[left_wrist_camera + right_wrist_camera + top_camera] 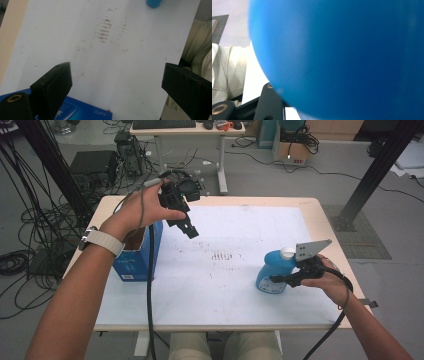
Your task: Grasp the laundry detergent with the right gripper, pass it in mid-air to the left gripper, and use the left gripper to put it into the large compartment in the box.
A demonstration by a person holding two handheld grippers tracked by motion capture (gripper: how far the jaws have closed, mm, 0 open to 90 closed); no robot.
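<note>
1. Right now my right hand-held gripper (281, 279) sits at the lower right of the high view, pushed up against a blue bottle (272, 271) with a white cap (287, 252). The bottle stands on the tabletop (235, 290), tilted a little, its long axis running up toward the cap.
2. In the right gripper view the blue bottle wall (352, 60) is so close it blurs, with one black jaw just under it. The jaws look set around the lower body, but I cannot tell whether they are pinching it or only touching.
3. My left hand-held gripper (189, 228) hangs in the air at the upper left of the high view, above the tabletop, jaws spread wide with nothing between them.
4. It points down and right across the white sheet, past the smudged marks (105, 30). The bottle's base (154, 3) peeks in at the top edge of the left gripper view, well apart.
5. An open blue box (137, 255) stands just under my left wrist, at the left edge of the tabletop.
6. Judging by this, the right hand is far nearer the bottle; any lift starts there.
</note>
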